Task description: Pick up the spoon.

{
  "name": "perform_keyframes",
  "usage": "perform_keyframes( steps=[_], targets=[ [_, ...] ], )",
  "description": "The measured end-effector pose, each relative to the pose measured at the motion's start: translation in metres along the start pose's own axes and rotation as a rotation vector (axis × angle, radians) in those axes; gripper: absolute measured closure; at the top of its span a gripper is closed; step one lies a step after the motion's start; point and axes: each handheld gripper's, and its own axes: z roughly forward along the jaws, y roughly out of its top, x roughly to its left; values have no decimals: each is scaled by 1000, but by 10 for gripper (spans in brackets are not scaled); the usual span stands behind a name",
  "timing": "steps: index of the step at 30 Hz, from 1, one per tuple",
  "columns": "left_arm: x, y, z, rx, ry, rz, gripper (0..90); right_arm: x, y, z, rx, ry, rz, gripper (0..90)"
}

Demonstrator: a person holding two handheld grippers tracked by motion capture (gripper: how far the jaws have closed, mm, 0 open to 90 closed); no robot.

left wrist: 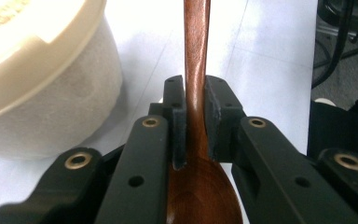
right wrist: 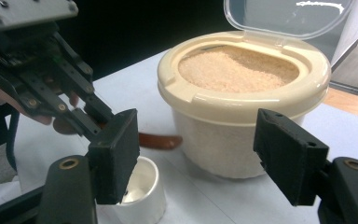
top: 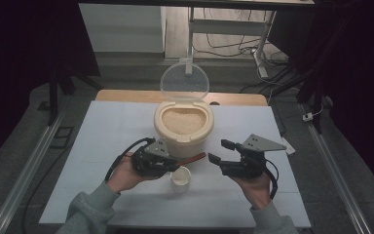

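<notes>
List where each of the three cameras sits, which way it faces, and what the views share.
High view: above the person's side, looking forward and down on the table; both forearms, left gripper and right gripper show.
Left gripper view: rides the left gripper, looking along its jaws, shut on the wooden spoon.
Right gripper view: rides the right gripper, jaws open, facing the rice container.
Shared: all three show the rice container; high and right gripper views show the small white cup.

Dim room — grey floor (top: 24,146), cables (top: 224,46).
</notes>
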Motion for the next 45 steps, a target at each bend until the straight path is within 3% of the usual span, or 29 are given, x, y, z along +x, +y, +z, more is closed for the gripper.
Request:
perform_keyframes(
  steps=[4,12,25,26,38,42,45],
  targets=[
    [-1,-1,-3,-39,28,-10,787,-2,-4,2,17,-10,10,305],
    [-3,-1,-3,-68,51,-21,787,3,-8,9,33,-13,2,306],
    [-7,0,-2,-112,89,-25,788,9,-14,22,74,3,69,317],
    [-8,0,-2,-118,95,-24,788,11,-15,24,76,-2,91,317],
    [-19,4,8,-125,150,9,788,20,-19,35,31,29,199,340],
    [-25,6,13,-121,172,28,788,22,-19,35,-7,28,238,383],
    [-28,7,15,-116,190,45,788,23,-19,36,-22,32,249,492]
  ],
)
